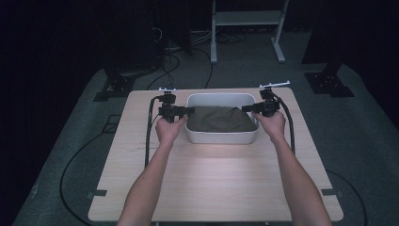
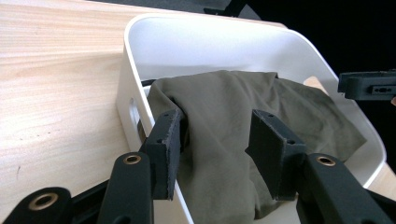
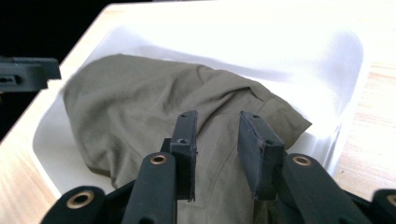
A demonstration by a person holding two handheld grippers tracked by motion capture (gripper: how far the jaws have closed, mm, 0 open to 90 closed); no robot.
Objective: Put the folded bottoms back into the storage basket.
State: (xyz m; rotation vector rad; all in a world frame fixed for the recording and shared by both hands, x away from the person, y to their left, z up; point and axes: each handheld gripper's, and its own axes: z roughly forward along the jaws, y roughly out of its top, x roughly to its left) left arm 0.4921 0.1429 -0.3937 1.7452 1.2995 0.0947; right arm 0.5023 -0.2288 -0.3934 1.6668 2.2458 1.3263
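Olive cloth (image 2: 233,116), soft, light, crumpled in white tub (image 1: 221,138) on bench (image 1: 211,183); take any raised fold; my left tool (image 2: 219,140) and right tool (image 3: 217,140) gape, empty.

— What sits at the upper middle of the high view?

— A white plastic bin (image 1: 221,137), rectangular with rounded corners, standing upright on the wooden table. The left gripper view shows a slot handle cut in its end wall, at lower left of that frame.

— And inside it?

— An olive-green cloth (image 1: 219,119), crumpled and creased. In the right gripper view it (image 3: 154,102) fills the centre and left of the frame, heaped against the near wall; the far right end of the bin's floor stays bare. It may be a garment, though the folds hide its shape.
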